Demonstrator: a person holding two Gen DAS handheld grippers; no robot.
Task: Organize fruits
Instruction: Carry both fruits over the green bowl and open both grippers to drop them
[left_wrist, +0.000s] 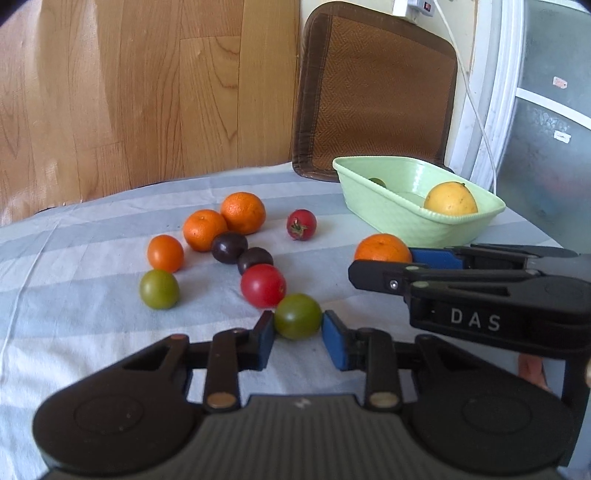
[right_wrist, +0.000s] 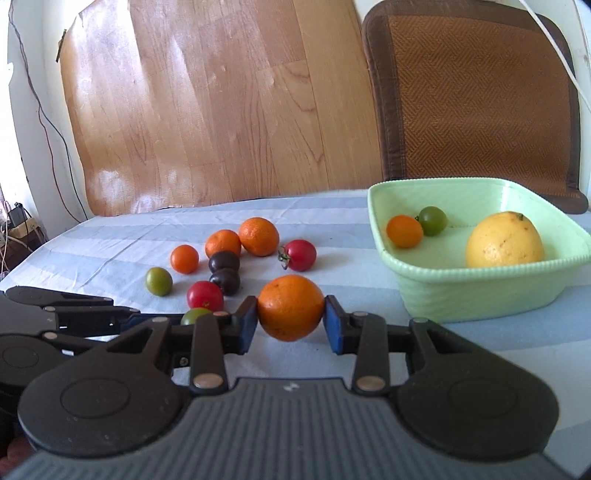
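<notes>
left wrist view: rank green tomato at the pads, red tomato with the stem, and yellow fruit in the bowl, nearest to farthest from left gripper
From the left gripper:
1. Green tomato, between its pads.
2. Stemmed red tomato, mid-cloth, ahead.
3. Yellow fruit, in the green bowl, far right.

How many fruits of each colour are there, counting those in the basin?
Orange fruits: 5
Green fruits: 3
Red fruits: 2
Purple fruits: 2
Yellow fruit: 1
Total: 13

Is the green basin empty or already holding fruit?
Holding fruit: green basin contains a yellow citrus, a small orange tomato and a green tomato.
</notes>
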